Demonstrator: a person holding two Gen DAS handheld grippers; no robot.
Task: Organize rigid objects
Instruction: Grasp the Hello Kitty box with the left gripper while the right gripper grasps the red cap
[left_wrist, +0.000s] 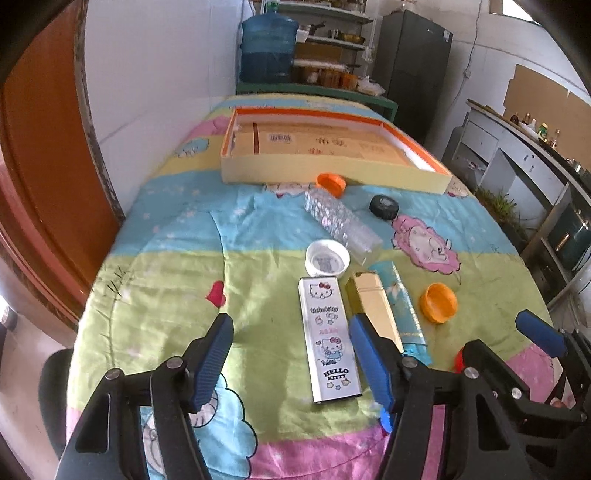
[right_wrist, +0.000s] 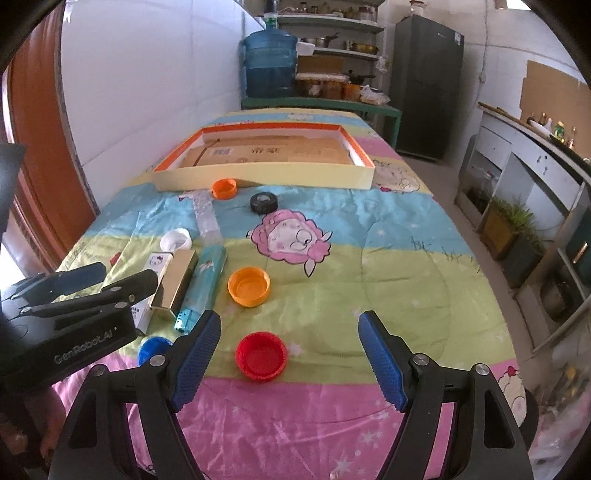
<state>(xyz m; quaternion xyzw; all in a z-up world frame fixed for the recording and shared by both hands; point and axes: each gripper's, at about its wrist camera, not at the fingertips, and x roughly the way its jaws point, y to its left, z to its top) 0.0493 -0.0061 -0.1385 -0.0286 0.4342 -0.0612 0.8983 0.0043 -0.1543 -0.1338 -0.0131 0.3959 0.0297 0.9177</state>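
Lying lengthwise just ahead of the left hand-held gripper (left_wrist: 291, 354) (jaws wide, holding nothing), the white tin box (left_wrist: 330, 338) points toward the tray (left_wrist: 325, 168); the right hand-held gripper (right_wrist: 290, 356), also wide, frames the red cap (right_wrist: 261, 355).

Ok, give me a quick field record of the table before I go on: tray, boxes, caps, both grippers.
tray: shallow orange-rimmed tray at the far end, only flat cardboard inside
boxes: Hello Kitty tin, gold box, teal box lying side by side
caps near: red cap, orange cap, blue cap, white cap
caps far: small orange cap against the tray wall, black tape roll
bottle: clear bottle on its side
left gripper: open, empty
right gripper: open, above red cap
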